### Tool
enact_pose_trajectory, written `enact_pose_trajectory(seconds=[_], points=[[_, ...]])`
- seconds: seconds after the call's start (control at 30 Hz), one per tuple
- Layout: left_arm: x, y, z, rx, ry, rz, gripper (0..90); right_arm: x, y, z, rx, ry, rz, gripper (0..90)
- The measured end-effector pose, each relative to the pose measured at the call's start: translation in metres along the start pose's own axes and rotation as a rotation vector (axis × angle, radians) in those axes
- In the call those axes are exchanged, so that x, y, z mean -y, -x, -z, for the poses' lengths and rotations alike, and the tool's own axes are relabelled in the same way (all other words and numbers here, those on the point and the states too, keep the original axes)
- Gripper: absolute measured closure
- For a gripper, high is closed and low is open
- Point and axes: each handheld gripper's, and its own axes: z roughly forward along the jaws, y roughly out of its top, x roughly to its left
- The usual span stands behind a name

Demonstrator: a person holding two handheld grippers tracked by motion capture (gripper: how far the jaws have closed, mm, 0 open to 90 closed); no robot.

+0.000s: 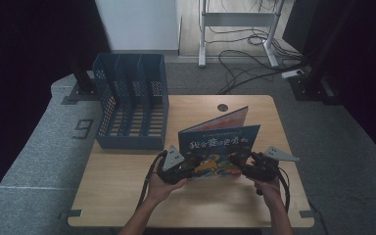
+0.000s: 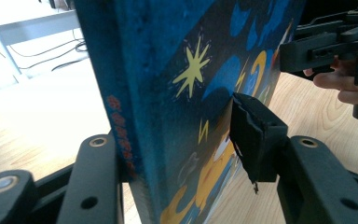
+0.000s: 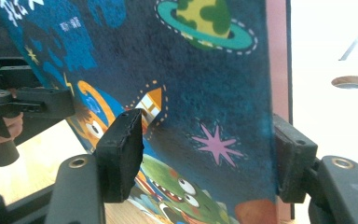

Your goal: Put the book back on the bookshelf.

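Observation:
A dark blue picture book (image 1: 220,142) with cartoon monsters and planets stands upright near the middle of the wooden table (image 1: 127,196), slightly fanned open. My left gripper (image 1: 188,171) is at its lower left corner. In the left gripper view my left gripper (image 2: 177,140) is shut on the book (image 2: 182,93), one pad (image 2: 254,135) pressing on the front cover. My right gripper (image 1: 237,164) is at the lower right corner. In the right gripper view my right gripper (image 3: 207,154) straddles the book (image 3: 205,93) with its pads slightly off the covers.
A blue slotted file rack (image 1: 132,107) stands at the table's back left, just left of the book. A round cable hole (image 1: 223,107) lies behind the book. Cables and a desk frame (image 1: 240,29) are on the floor beyond.

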Motion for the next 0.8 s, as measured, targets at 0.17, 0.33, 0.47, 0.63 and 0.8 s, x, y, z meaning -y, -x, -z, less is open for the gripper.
enact_pose_trajectory(seconds=[0.17, 0.33, 0.47, 0.63, 0.8], points=[[0.000, 0.004, -0.001, -0.011, 0.010, -0.019, 51.3, 0.002, 0.002, -0.001, 0.035, -0.015, -0.006, 32.6], [-0.001, 0.006, -0.003, 0.007, 0.013, -0.002, 51.2, 0.003, 0.004, -0.001, 0.033, -0.010, -0.021, 31.3], [-0.001, 0.008, -0.005, 0.006, 0.018, 0.019, 48.7, 0.003, 0.004, 0.000, 0.031, -0.012, -0.020, 31.3], [0.000, 0.010, -0.007, -0.014, 0.024, 0.021, 46.4, 0.003, 0.004, 0.000, 0.029, -0.013, -0.022, 31.4], [0.000, 0.011, -0.008, -0.025, 0.017, 0.000, 44.9, 0.003, 0.004, 0.000, 0.029, -0.013, -0.021, 31.6]])
